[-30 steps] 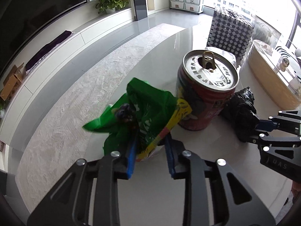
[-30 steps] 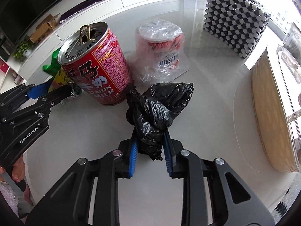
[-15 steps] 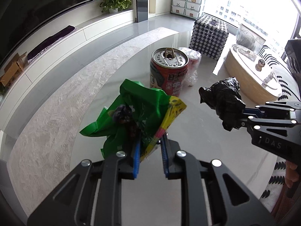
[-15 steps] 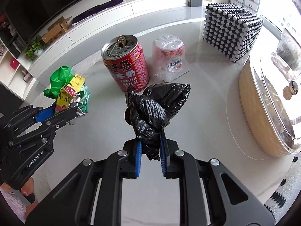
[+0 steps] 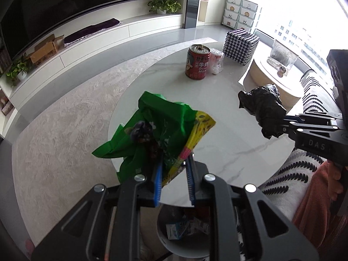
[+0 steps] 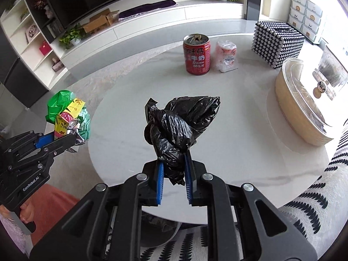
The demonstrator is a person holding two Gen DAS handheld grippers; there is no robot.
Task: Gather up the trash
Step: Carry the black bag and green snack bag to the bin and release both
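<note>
My left gripper (image 5: 174, 163) is shut on a bunch of green and yellow wrappers (image 5: 156, 132), held up over the near edge of the round white table (image 5: 217, 134). Below it a grey bin (image 5: 165, 237) with scraps inside shows under the table edge. My right gripper (image 6: 173, 158) is shut on a crumpled black plastic bag (image 6: 176, 124), lifted above the table. Each gripper shows in the other's view: the left gripper with its wrappers (image 6: 67, 119), the right gripper with its black bag (image 5: 263, 108). A red milk can (image 6: 196, 54) and a plastic-wrapped cup (image 6: 226, 55) stand at the table's far side.
A black-and-white studded box (image 6: 278, 43) sits at the far right of the table. A round wooden tray with a clear lid (image 6: 304, 111) stands on the right. A patterned cushion (image 6: 315, 206) lies near the front right. Beyond the table are the carpet (image 5: 54, 130) and a low white cabinet (image 5: 87, 43).
Both grippers have pulled back and risen from beside the can toward the table's near edge, carrying the wrappers and the black bag. The bin has come into the left wrist view.
</note>
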